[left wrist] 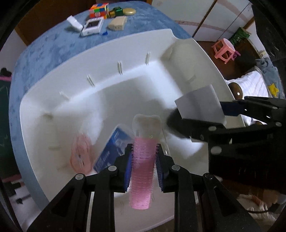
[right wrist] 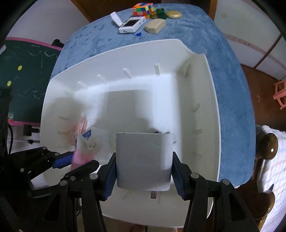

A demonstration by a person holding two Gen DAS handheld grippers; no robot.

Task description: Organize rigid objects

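My left gripper [left wrist: 143, 155] is shut on a pink hair roller [left wrist: 142, 171], held upright over a large white bin [left wrist: 110, 58] on a blue table. Below it in the bin lie a blurred pink round object [left wrist: 80, 155] and a blue box [left wrist: 112, 149]. My right gripper [right wrist: 143, 166] is shut on a flat grey rectangular box [right wrist: 143, 160], also over the white bin [right wrist: 212, 100]. Each gripper shows in the other's view: the right gripper [left wrist: 202, 114] with the grey box [left wrist: 198, 103], the left gripper [right wrist: 80, 160] with the pink roller [right wrist: 82, 155].
At the table's far end lie a colour cube [right wrist: 143, 9], a white device [right wrist: 131, 25], a beige case [right wrist: 155, 25], a green item [right wrist: 160, 13] and a gold disc [right wrist: 173, 14]. A pink stool [left wrist: 224, 50] stands on the floor. A dark chalkboard [right wrist: 26, 76] stands left.
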